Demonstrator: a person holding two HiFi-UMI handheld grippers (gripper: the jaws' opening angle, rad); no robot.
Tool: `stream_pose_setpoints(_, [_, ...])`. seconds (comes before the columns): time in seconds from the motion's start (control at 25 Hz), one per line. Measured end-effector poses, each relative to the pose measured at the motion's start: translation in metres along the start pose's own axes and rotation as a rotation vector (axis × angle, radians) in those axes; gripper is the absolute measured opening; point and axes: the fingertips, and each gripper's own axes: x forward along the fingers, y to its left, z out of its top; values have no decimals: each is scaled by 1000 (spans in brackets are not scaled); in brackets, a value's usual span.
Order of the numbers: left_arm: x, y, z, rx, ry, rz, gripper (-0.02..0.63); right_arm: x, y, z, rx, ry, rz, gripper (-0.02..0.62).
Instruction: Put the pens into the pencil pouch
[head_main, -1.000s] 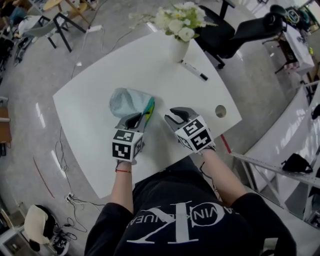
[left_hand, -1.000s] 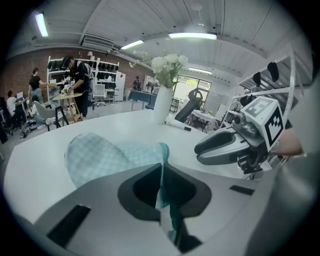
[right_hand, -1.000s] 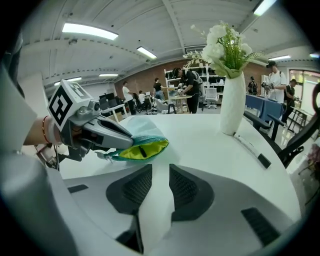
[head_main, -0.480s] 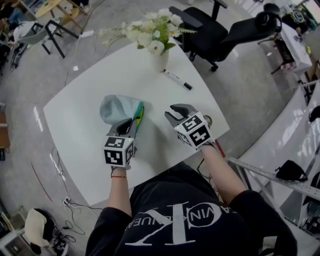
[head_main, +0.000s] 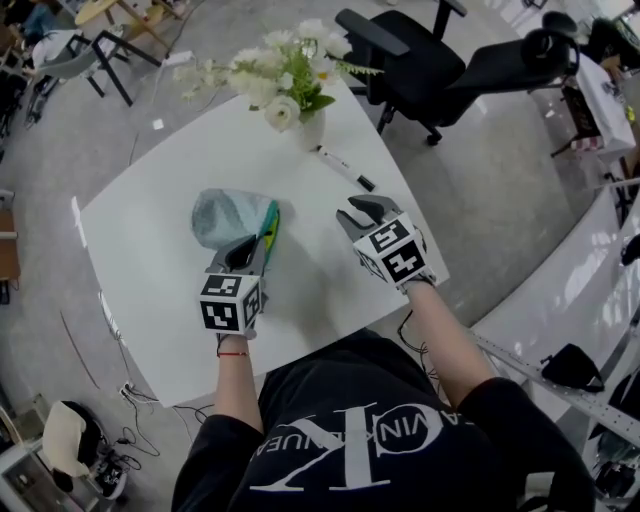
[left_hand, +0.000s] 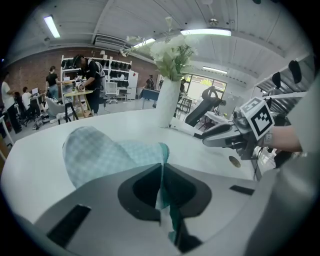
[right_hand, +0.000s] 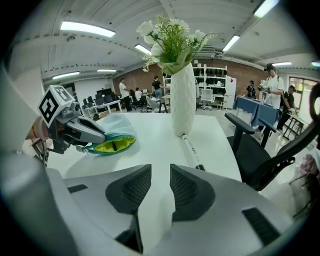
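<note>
**Pencil pouch (head_main: 226, 217) pinched by left tool (head_main: 256, 243); pen (head_main: 341, 169) out ahead of right tool (head_main: 362, 208)**

And the pencil pouch lies flat on the white tabletop (head_main: 140, 260), on the person's left side, a pale checked fabric bag with a teal rim. Its mouth faces the right tool and gapes a little, showing a bright yellow lining. The left tool has its jaws closed tight on the near edge of that rim: the left gripper view shows teal fabric squeezed between the two dark pads, with the bulk of the bag spread out beyond them.

Over on the right, the right tool hangs above bare tabletop with its jaws apart. They have just been opening wider, and nothing sits between the ribbed pads. Straight ahead of them lies the pen, a white marker with a black cap. It rests flat on the tabletop, its white end just beside the foot of the white vase (head_main: 311, 129) and its capped end toward the table's edge. Pen and right tool are clearly apart, and the pen lies well away from the pouch too.

White flowers (head_main: 268, 78) fill the vase, and a black office chair (head_main: 430, 62) stands beyond the table.
</note>
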Motion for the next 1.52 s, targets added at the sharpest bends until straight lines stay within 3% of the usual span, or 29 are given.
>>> stream_pose_setpoints(0.6, [10, -5, 2, -36, 14, 86, 18, 10, -74, -7, -47, 61, -74, 148])
stream_pose_setpoints(0.96, [6, -2, 2, -56, 8, 125, 18, 21, -74, -17, -59, 120, -26, 120])
stream_pose_setpoints(1.12, [2, 2, 0, -69, 1, 146, 18, 23, -71, -18, -52, 124, -10, 86])
stream_pose_setpoints(1.52, [-17, 14, -13, -116, -12, 195, 18, 25, -50, -11, -56, 92, 52, 82])
